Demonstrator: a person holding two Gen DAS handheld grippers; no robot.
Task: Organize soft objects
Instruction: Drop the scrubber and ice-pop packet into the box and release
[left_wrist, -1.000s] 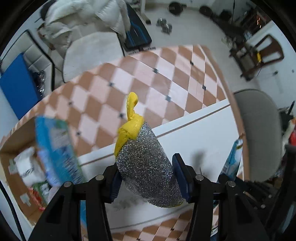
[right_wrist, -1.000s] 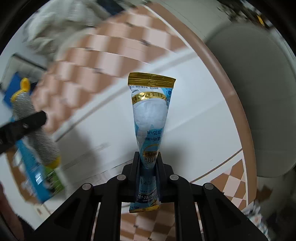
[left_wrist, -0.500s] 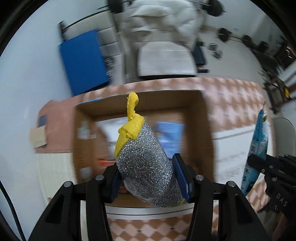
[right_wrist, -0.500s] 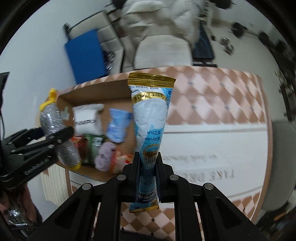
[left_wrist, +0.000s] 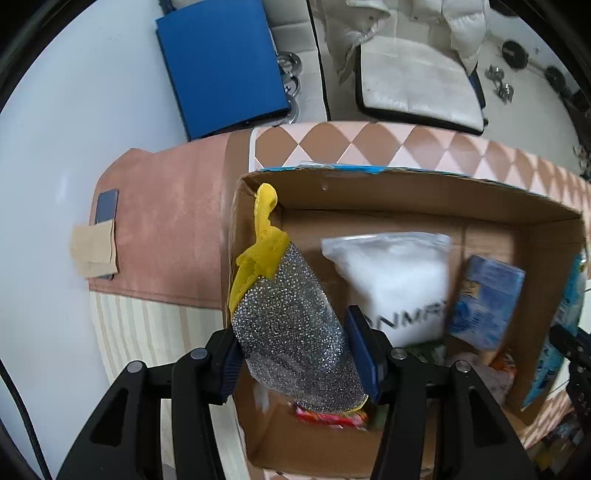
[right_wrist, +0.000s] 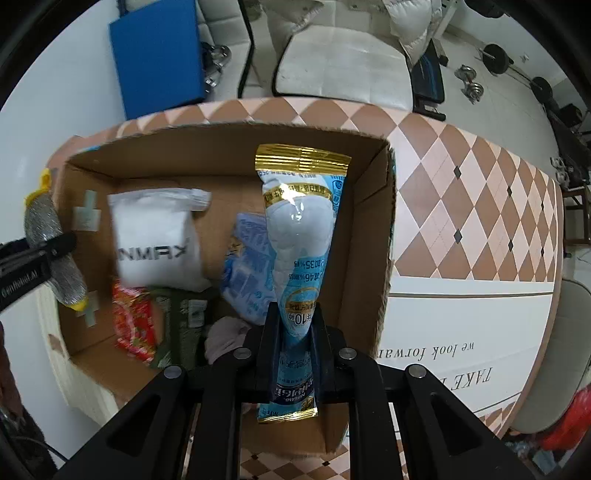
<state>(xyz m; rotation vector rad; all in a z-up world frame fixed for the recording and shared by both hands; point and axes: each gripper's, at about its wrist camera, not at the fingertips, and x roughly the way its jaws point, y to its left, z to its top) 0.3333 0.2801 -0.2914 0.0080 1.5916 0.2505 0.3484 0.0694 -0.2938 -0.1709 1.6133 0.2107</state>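
Note:
My left gripper (left_wrist: 299, 350) is shut on a silver glittery pouch with a yellow knotted top (left_wrist: 291, 325); it hangs over the left end of an open cardboard box (left_wrist: 406, 192). It also shows in the right wrist view (right_wrist: 51, 243). My right gripper (right_wrist: 295, 332) is shut on a blue and white packet with a gold top (right_wrist: 301, 236), held upright over the right half of the box (right_wrist: 229, 151). Inside lie a white bag (right_wrist: 155, 240), a blue packet (right_wrist: 243, 266), a red packet (right_wrist: 133, 325) and a green packet (right_wrist: 184, 321).
The box sits on a table with a checkered cloth (right_wrist: 461, 192) and a white printed mat (right_wrist: 461, 325). A pink cloth (left_wrist: 166, 221) lies left of the box. A blue panel (left_wrist: 221, 62) and a white chair (right_wrist: 340, 66) stand beyond the table.
Both grippers have swung left from the white mat to over the box and come closer to it. Each still holds its item.

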